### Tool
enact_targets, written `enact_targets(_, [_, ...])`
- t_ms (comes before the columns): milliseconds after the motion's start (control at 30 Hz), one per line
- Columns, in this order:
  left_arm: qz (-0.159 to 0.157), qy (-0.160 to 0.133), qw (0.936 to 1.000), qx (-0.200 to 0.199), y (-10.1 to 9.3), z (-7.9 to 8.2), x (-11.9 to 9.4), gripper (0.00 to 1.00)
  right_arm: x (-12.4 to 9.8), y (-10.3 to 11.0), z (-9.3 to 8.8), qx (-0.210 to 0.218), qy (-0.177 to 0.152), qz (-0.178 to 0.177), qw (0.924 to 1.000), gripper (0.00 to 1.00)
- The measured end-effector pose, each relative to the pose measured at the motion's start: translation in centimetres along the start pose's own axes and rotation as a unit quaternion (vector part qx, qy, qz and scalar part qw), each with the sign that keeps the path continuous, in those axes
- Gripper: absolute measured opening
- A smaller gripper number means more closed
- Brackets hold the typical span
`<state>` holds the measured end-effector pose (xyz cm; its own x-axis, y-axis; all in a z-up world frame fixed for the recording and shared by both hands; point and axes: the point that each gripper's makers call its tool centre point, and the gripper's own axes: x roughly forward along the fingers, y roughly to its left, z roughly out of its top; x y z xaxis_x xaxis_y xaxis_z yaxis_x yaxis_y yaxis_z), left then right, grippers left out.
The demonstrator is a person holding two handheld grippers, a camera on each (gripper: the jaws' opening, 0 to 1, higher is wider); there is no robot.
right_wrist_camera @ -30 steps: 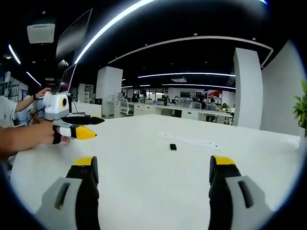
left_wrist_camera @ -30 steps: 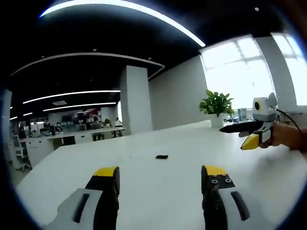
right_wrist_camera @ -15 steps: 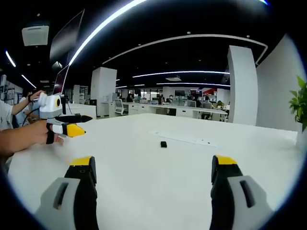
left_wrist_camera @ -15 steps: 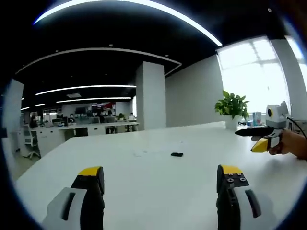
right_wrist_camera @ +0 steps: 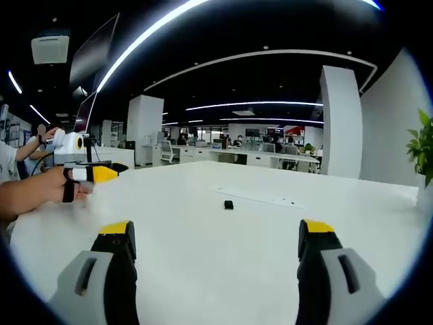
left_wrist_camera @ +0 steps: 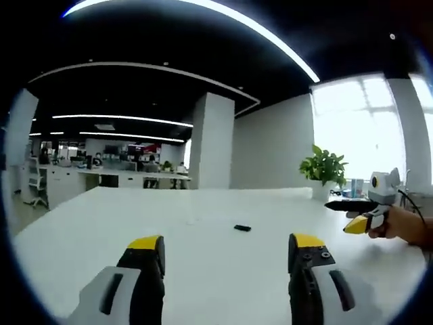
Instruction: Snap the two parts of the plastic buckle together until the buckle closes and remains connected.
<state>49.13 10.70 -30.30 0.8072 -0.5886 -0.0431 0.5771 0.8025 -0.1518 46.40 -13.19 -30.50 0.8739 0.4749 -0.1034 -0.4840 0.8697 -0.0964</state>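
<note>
Hovering above the white counter (left_wrist_camera: pixel 223 271), the left claw (left_wrist_camera: pixel 226 250) has its two yellow-tipped jaws spread wide with nothing between them. Beyond those tips, well out on the counter, lies a small dark piece (left_wrist_camera: pixel 241 228), presumably the plastic buckle; it is too small to tell whether it is one part or two, or whether it is joined. Off to the right of the left gripper view, the right claw (left_wrist_camera: pixel 356 225) comes in sideways, held in a person's hand (left_wrist_camera: pixel 392 222), its yellow tip pointing left above the counter's far edge. Behind it stand a potted plant (left_wrist_camera: pixel 323 167) and bright windows (left_wrist_camera: pixel 369 128).

From the right gripper view, the right claw (right_wrist_camera: pixel 220 238) is likewise spread wide and empty, low over the counter (right_wrist_camera: pixel 216 271). The same small dark piece (right_wrist_camera: pixel 229 204) sits ahead of it, near the middle of the counter, with a thin pale strip (right_wrist_camera: pixel 260 197) lying just beyond. At the left, the left claw (right_wrist_camera: pixel 101 175) is held in a hand (right_wrist_camera: pixel 51 189), yellow tip pointing right. White columns (right_wrist_camera: pixel 342 122) and office desks (right_wrist_camera: pixel 264 157) stand farther back.
</note>
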Motion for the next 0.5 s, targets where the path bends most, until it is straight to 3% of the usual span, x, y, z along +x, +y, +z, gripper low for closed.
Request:
enact_targets(100, [-0.002,-0.013,0.9999,-0.005,0.3,0.3,-0.3,0.46,0.0,0.0,0.0,0.000,0.000,0.000,1.0000,1.00])
enact_targets(233, [-0.002,-0.034,0.9993,-0.015,0.4,1.2,-0.7,0.44,0.0,0.1,0.0,0.000,0.000,0.002,1.0000,1.00])
enact_targets(333, [0.001,-0.048,0.9988,-0.001,0.3,1.9,-0.7,0.53,0.1,0.1,-0.1,0.000,0.002,0.002,1.0000,1.00])
enact_targets(400, [-0.022,-0.059,0.9980,0.000,-0.6,2.3,-0.6,0.63,0.1,0.1,-0.1,0.000,0.002,0.002,1.0000,1.00])
enact_targets(500, [-0.021,-0.060,0.9980,0.004,-1.0,2.5,-0.4,0.87,-0.1,-0.4,0.1,0.007,-0.004,-0.006,0.9999,1.00])
